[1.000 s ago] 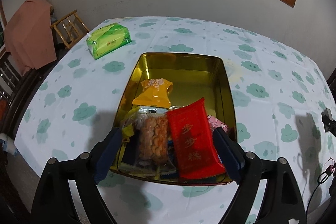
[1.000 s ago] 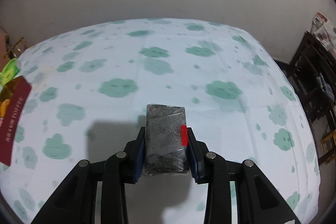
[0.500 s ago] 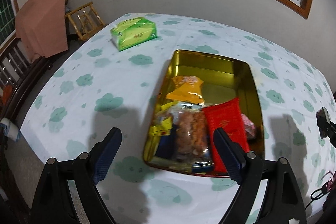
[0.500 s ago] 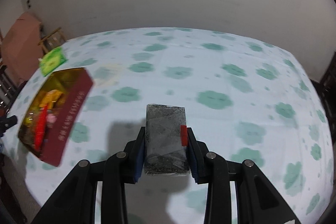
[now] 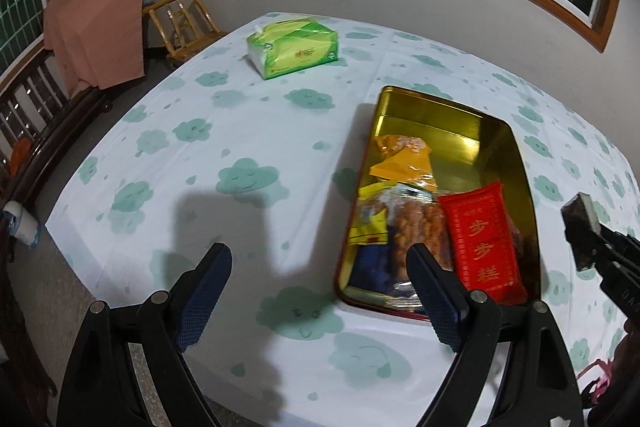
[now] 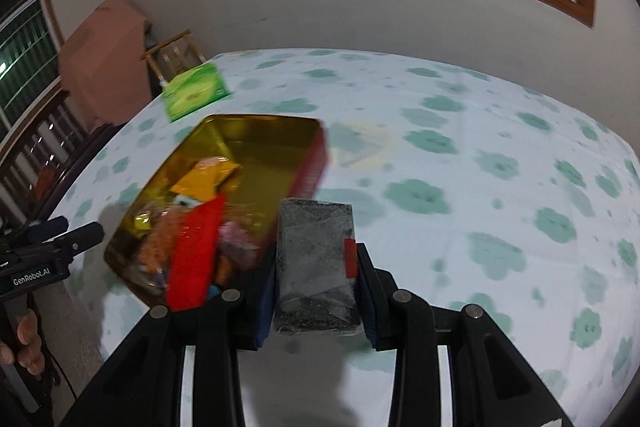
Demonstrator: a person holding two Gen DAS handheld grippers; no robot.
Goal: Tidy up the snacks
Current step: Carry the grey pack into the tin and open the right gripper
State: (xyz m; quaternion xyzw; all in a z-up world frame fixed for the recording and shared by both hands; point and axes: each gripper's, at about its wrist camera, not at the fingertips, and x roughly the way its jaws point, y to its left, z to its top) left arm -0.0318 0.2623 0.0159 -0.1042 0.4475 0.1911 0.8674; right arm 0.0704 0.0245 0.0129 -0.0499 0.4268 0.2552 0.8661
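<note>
A gold tin (image 5: 436, 103) stands on the cloud-print tablecloth. It holds a red packet (image 5: 480, 239), an orange packet (image 5: 404, 159), a clear bag of biscuits (image 5: 416, 223) and a yellow packet (image 5: 368, 223). My left gripper (image 5: 316, 259) is open and empty over the cloth, just left of the tin's near end. My right gripper (image 6: 316, 267) is shut on a dark, clear-wrapped packet (image 6: 312, 235), held in the air at the right near side of the tin (image 6: 256, 147). That dark packet (image 5: 580, 223) also shows at the right edge of the left wrist view.
A green tissue pack (image 5: 294, 47) lies at the far left of the table. Beyond the table's left edge are a wooden chair (image 5: 180, 23) and a pink cloth (image 5: 96, 23) draped over furniture. A hand (image 6: 24, 339) holds the left gripper's handle.
My right gripper has swung left with the dark packet, so the tin came into its view and now sits close. My left gripper has shifted left off the tin, still open.
</note>
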